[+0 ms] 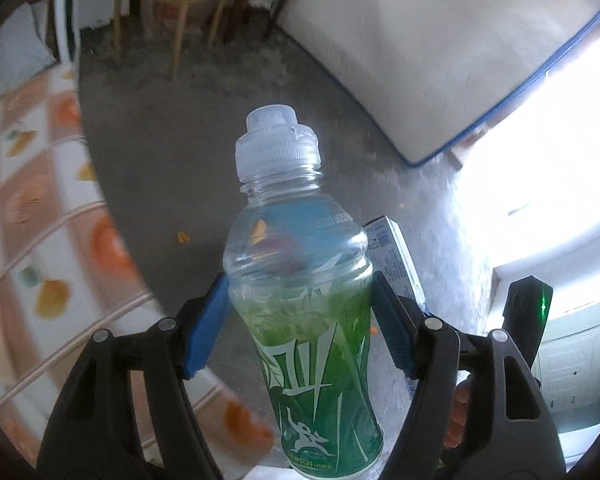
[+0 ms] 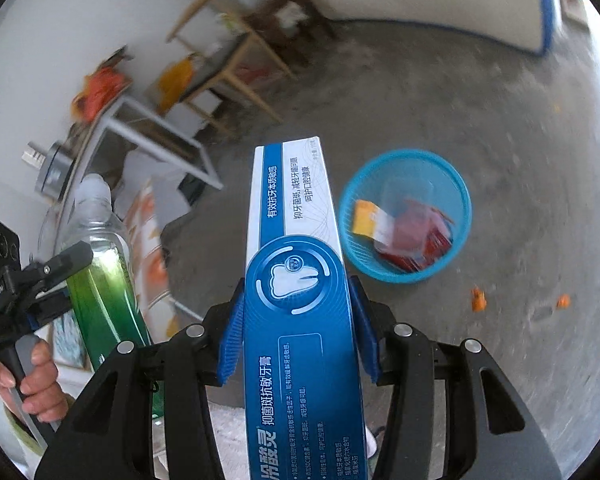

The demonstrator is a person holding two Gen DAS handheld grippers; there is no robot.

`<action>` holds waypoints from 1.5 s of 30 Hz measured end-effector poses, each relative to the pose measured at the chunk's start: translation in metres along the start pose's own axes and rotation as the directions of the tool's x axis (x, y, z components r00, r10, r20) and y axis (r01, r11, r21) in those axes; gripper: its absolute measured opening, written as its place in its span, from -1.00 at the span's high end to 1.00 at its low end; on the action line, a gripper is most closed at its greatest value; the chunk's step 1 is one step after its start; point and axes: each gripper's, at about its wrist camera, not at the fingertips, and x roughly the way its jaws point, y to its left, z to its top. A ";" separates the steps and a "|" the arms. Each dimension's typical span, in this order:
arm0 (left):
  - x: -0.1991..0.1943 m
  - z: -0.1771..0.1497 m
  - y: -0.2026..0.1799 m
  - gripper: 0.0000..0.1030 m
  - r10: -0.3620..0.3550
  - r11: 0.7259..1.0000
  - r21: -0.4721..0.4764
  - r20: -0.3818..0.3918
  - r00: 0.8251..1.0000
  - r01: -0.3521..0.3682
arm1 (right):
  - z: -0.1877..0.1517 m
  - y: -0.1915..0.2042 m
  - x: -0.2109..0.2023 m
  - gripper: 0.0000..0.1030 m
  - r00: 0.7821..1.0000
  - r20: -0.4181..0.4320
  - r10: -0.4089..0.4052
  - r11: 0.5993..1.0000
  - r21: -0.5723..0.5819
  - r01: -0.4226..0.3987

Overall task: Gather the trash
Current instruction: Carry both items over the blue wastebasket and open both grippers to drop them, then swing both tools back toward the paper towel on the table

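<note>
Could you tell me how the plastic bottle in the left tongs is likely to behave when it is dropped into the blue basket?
The plastic bottle looks empty, so it is probably light. Its round, smooth body may roll or bounce against the blue basket wall. The thin walls might flex under the left tongs.

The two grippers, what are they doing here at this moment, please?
A person is collecting trash with a gripper in each hand. The left gripper is shut on a clear bottle with a green label. The right gripper is shut on a blue and white toothpaste box. A blue basket stands on the concrete floor ahead, already holding some packaging. Neither item is in it yet.
</note>
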 end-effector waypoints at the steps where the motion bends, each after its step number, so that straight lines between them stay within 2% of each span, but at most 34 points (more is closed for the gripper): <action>1: 0.013 0.005 -0.004 -0.29 -0.001 1.000 0.001 -0.021 1.000 0.001 | 0.007 -0.011 0.008 0.09 1.000 -0.012 0.001 1.000 0.026 -0.001; 6: 0.063 0.038 -0.034 -0.30 0.008 1.000 0.009 -0.067 0.998 -0.008 | 0.049 -0.043 0.043 0.06 0.998 -0.031 0.054 0.989 0.141 -0.049; 7: 0.076 0.052 -0.042 -0.41 -0.001 1.000 0.008 -0.068 0.998 0.001 | 0.060 -0.050 0.052 -0.01 0.998 -0.023 0.052 0.988 0.145 -0.048; 8: 0.080 0.059 -0.046 -0.71 -0.006 1.000 0.011 -0.064 0.998 0.006 | 0.070 -0.059 0.061 -0.14 0.999 -0.016 0.033 0.988 0.151 -0.030; 9: 0.088 0.067 -0.048 -0.74 0.007 1.000 0.015 -0.058 0.998 -0.006 | 0.079 -0.070 0.071 -0.45 1.000 -0.011 0.009 0.986 0.164 -0.008; 10: 0.095 0.073 -0.047 -0.74 0.054 0.998 0.011 -0.049 0.997 -0.054 | 0.086 -0.084 0.084 -0.48 1.000 -0.010 -0.015 0.981 0.195 0.017; 12: 0.098 0.074 -0.042 -0.74 0.071 0.997 -0.022 -0.046 0.996 -0.072 | 0.088 -0.108 0.112 -0.48 0.996 -0.061 -0.063 0.966 0.245 0.076; 17: 0.079 0.058 -0.008 -0.74 -0.007 0.993 -0.122 -0.027 1.000 0.004 | 0.070 -0.129 0.138 -0.47 0.990 -0.084 -0.109 0.958 0.259 0.127; 21: 0.056 0.040 0.011 -0.74 0.017 0.993 -0.117 0.011 1.000 -0.016 | 0.062 -0.133 0.141 -0.35 0.989 -0.092 -0.116 0.954 0.266 0.136; 24: 0.033 0.024 0.022 -0.74 -0.001 0.994 -0.110 0.035 0.999 0.005 | 0.054 -0.128 0.132 -0.34 0.988 -0.075 -0.138 0.962 0.226 0.152; 29: -0.019 -0.003 0.037 -0.74 -0.017 0.997 -0.078 0.125 0.992 0.027 | 0.043 -0.114 0.098 -0.34 0.989 -0.032 -0.145 0.975 0.168 0.148; 33: -0.073 -0.036 0.056 -0.74 -0.006 0.999 -0.038 0.231 0.973 0.015 | 0.028 -0.085 0.052 -0.35 0.992 0.046 -0.120 0.988 0.108 0.115; 35: -0.101 -0.061 0.076 -0.74 0.047 0.999 -0.036 0.281 0.959 -0.038 | 0.020 -0.069 0.031 -0.45 0.992 0.082 -0.098 0.993 0.077 0.092; 38: -0.139 -0.102 0.114 -0.74 0.145 0.987 -0.107 0.326 0.934 -0.116 | 0.005 -0.036 0.004 -0.55 0.990 0.116 -0.076 0.997 -0.010 0.078; 39: -0.153 -0.116 0.127 -0.74 0.176 0.981 -0.136 0.336 0.925 -0.137 | 0.000 -0.023 -0.001 -0.56 0.991 0.116 -0.061 0.997 -0.049 0.067; 43: -0.195 -0.179 0.173 -0.74 0.329 0.931 -0.283 0.366 0.871 -0.232 | -0.013 0.030 -0.008 -0.57 0.997 0.077 0.001 0.984 -0.177 0.013; 45: -0.204 -0.205 0.195 -0.74 0.370 0.900 -0.365 0.349 0.861 -0.238 | -0.017 0.066 -0.002 -0.57 0.998 0.044 0.034 0.968 -0.249 -0.022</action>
